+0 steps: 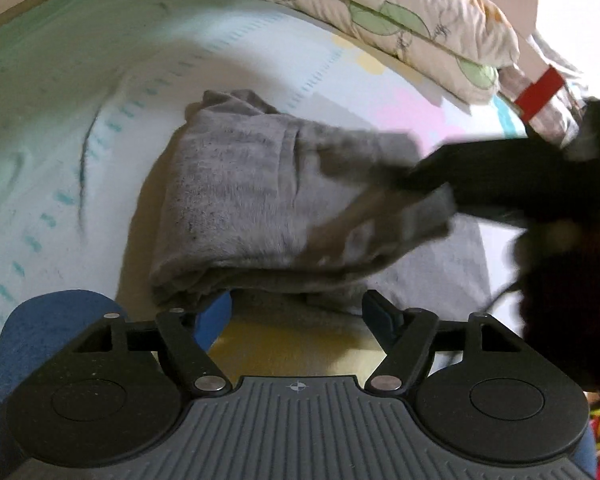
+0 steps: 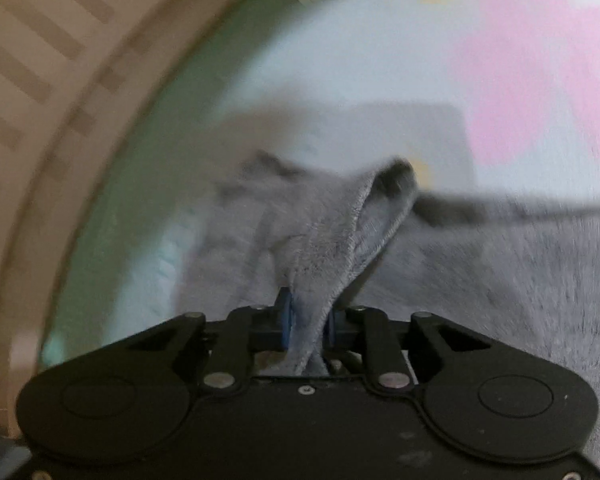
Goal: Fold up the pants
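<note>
Grey pants (image 1: 260, 200): folded bundle on the bedsheet (image 1: 60, 100). Right gripper (image 2: 306, 320): pinches a hem, shown only in its own view. Left gripper (image 1: 296, 312): spread, empty, near edge. Pillow (image 1: 400, 20): far right.

Dim, soft indoor light; both fisheye views bend at the edges, the right wrist view heavily motion-blurred.
</note>
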